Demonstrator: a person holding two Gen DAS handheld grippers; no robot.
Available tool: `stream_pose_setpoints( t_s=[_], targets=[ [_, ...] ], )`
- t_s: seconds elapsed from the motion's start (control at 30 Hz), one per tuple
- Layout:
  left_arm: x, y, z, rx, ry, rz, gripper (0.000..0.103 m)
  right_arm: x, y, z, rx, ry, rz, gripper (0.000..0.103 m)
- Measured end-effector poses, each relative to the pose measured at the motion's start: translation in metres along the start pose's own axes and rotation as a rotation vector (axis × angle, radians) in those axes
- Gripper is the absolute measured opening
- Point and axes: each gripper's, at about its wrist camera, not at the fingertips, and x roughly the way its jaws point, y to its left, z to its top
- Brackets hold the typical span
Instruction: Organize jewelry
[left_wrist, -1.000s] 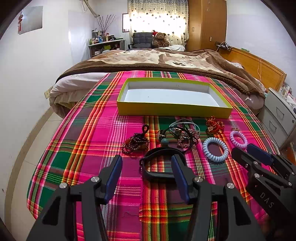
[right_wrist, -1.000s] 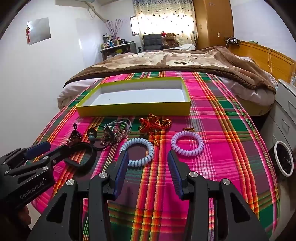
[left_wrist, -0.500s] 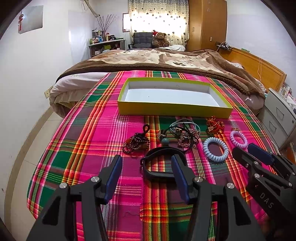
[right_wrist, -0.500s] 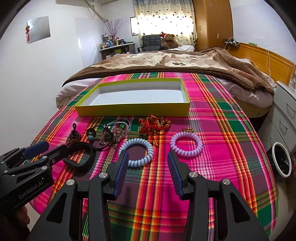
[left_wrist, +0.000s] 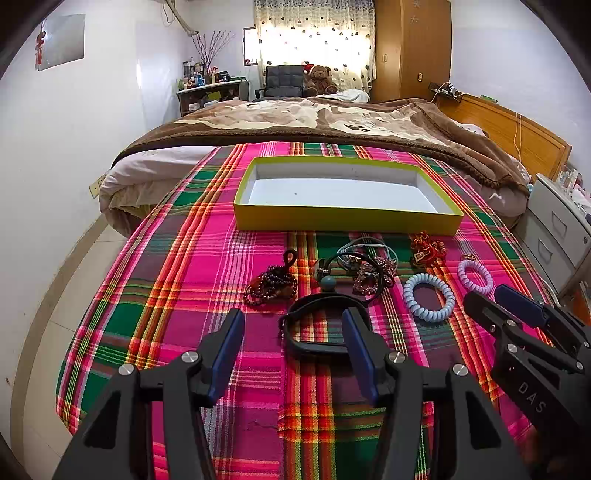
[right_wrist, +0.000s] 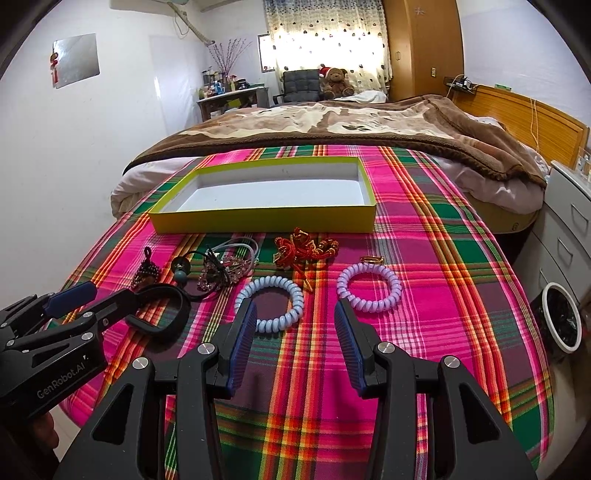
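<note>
A shallow yellow box (left_wrist: 347, 218) with a bare white inside stands on the plaid bedcover; jewelry lies in a row in front of it. My left gripper (left_wrist: 291, 334) is open, and its right finger overlaps a black band (left_wrist: 314, 349). Beyond lie a dark red bead bracelet (left_wrist: 271, 286) and a tangle of cords with a crystal piece (left_wrist: 369, 271). My right gripper (right_wrist: 295, 326) is open and holds nothing; it hovers between a pale blue coil tie (right_wrist: 269, 302) and a lilac coil tie (right_wrist: 369, 288). A red knotted ornament (right_wrist: 306, 249) lies nearer the box.
A brown blanket (left_wrist: 332, 118) covers the far half of the bed. White drawers (right_wrist: 569, 229) and a lined bin (right_wrist: 561, 317) stand off the right edge. The bedcover drops to a tiled floor (left_wrist: 62, 295) on the left. A small gold piece (right_wrist: 371, 259) lies behind the lilac tie.
</note>
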Motion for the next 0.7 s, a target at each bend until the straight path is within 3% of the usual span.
stream_pose_setpoints(
  t_s=[0.7],
  targets=[
    [0.0001,0.0006,0.0014,0.007,0.002,0.003,0.057,0.0003,0.0005,-0.0005,0.001,0.003,-0.002,0.045]
  ],
)
